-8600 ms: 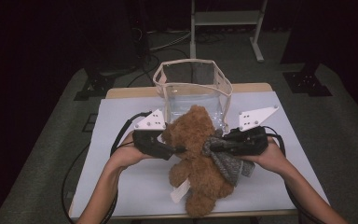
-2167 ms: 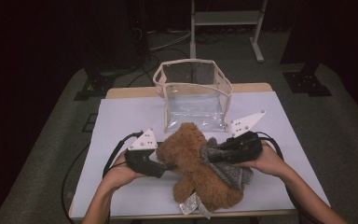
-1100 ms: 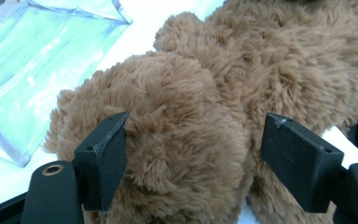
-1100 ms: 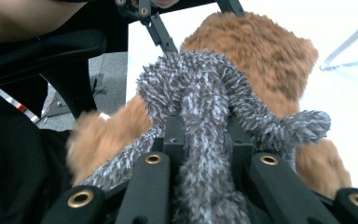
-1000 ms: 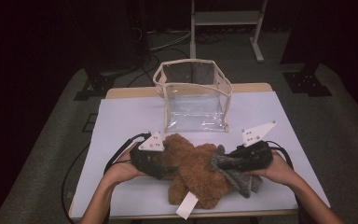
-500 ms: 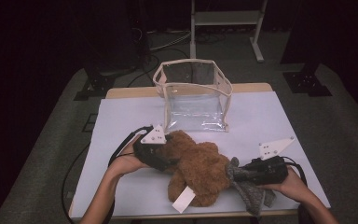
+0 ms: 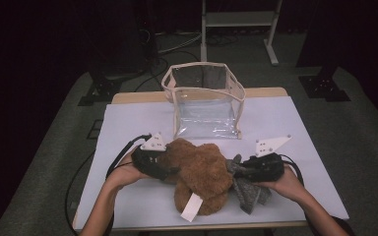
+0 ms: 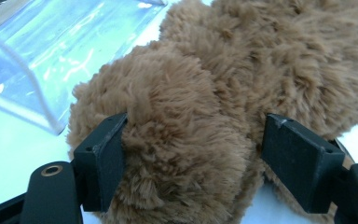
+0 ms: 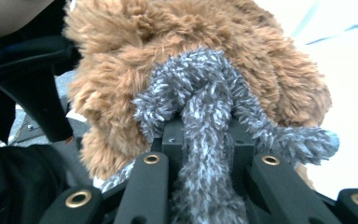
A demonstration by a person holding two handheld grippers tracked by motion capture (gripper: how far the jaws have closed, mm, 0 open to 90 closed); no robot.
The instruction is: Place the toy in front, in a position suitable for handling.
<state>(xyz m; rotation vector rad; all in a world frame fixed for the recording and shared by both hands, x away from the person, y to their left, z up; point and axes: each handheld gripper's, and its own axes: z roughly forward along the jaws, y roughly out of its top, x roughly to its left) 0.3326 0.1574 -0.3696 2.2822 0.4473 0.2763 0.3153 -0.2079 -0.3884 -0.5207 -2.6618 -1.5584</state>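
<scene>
A brown teddy bear (image 7: 202, 172) lies near the table's front edge, with a white tag (image 7: 192, 206) sticking out at its front. My left gripper (image 7: 170, 169) grips a rounded, furry part of the bear (image 8: 191, 116) from the left. Its jaws have just been closing, and both pads press into the fur. On the bear's right side, my right gripper (image 7: 236, 169) is shut on the grey fuzzy scarf (image 7: 246, 189). In the right gripper view the scarf (image 9: 205, 107) is knotted against the bear (image 9: 121, 70) and runs down between the jaws.
An open clear plastic bag (image 7: 206, 105) with a beige rim stands upright behind the bear, mid-table. The white table cover (image 7: 295, 118) lies bare to either side of it. Black cables trail from both grippers off the front corners.
The right gripper had pulled out to the front right with the scarf and has come back in toward the bear. The left gripper and the bear have shifted slightly left.
</scene>
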